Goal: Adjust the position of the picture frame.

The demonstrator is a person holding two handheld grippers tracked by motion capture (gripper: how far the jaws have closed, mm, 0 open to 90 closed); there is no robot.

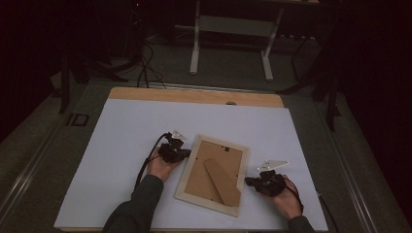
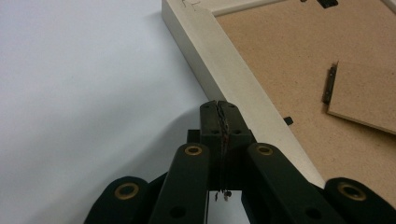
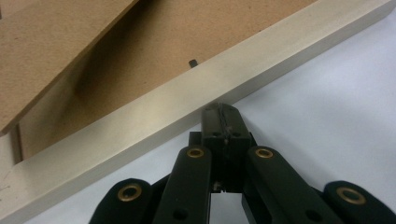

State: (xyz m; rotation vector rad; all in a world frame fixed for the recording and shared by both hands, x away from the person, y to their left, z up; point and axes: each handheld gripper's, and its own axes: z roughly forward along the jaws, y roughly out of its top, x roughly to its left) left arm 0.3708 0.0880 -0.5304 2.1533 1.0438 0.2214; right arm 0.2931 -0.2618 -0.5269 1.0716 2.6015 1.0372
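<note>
Two grippers, left [image 1: 182, 154] and right [image 1: 249, 181], fingers pinched shut and empty, flank a face-down picture frame [image 1: 192, 168] that uneven nudging could skid across the tabletop [image 1: 126, 131].

I'm at what looks like a lab or recording room; a wooden table [image 1: 194, 94] covered by a white sheet [image 1: 131, 126] sits lit while all around it is dark; grey carpet floor [image 1: 228, 73]; black cables [image 1: 145, 68] trail across it; a white metal stand [image 1: 233, 29] behind; dark stand legs [image 1: 65, 77] at the sides.
</note>
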